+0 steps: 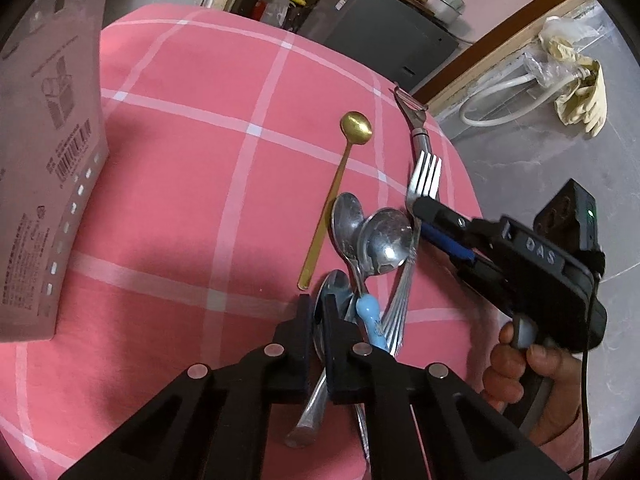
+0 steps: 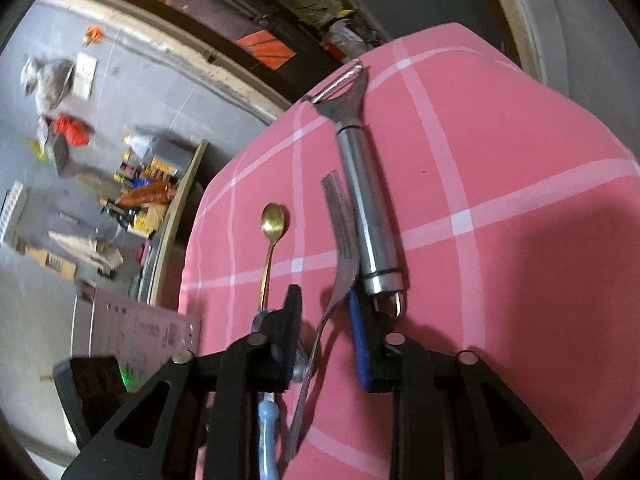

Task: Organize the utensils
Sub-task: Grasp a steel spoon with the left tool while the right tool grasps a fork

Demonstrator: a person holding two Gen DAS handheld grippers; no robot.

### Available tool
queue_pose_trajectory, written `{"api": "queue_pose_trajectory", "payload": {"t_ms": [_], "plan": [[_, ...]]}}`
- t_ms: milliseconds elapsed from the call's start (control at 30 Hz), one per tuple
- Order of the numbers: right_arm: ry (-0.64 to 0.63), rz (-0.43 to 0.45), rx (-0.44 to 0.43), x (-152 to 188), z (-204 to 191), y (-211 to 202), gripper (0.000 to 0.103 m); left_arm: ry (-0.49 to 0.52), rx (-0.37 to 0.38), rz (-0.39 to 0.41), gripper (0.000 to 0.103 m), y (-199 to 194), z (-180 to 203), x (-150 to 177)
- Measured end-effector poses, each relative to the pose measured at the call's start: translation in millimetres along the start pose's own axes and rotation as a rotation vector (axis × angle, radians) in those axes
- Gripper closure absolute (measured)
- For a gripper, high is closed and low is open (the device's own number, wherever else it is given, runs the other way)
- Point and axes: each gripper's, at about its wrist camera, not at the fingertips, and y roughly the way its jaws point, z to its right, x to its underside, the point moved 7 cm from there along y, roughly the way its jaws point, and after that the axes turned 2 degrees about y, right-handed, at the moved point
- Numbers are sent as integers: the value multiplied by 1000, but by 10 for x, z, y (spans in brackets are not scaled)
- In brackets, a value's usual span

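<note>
Your left gripper is clamped narrow on a steel spoon in the heap, likely to lift it clear. Your right gripper straddles the fork, pads not yet pressing. The peeler lies just beside the fork; the gold spoon rests apart on the pink surface.
</note>
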Motion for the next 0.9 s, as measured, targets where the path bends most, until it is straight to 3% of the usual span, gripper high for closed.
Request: {"api": "queue_pose_trajectory", "payload": {"t_ms": [167,300,567,900], "plan": [[65,9,-50,21,45,-5,97,36,3,6,101,-51,82,5],[47,44,-85,89,-46,-137,98,120,-46,17,101,-152,180,8],[-36,187,-90,102,-245,-705,100,218,-113,91,101,-480,313,-8],[-139,323,-65,45,-511,-1473,101,282,-81,191,101,-987,539,-64]]}}
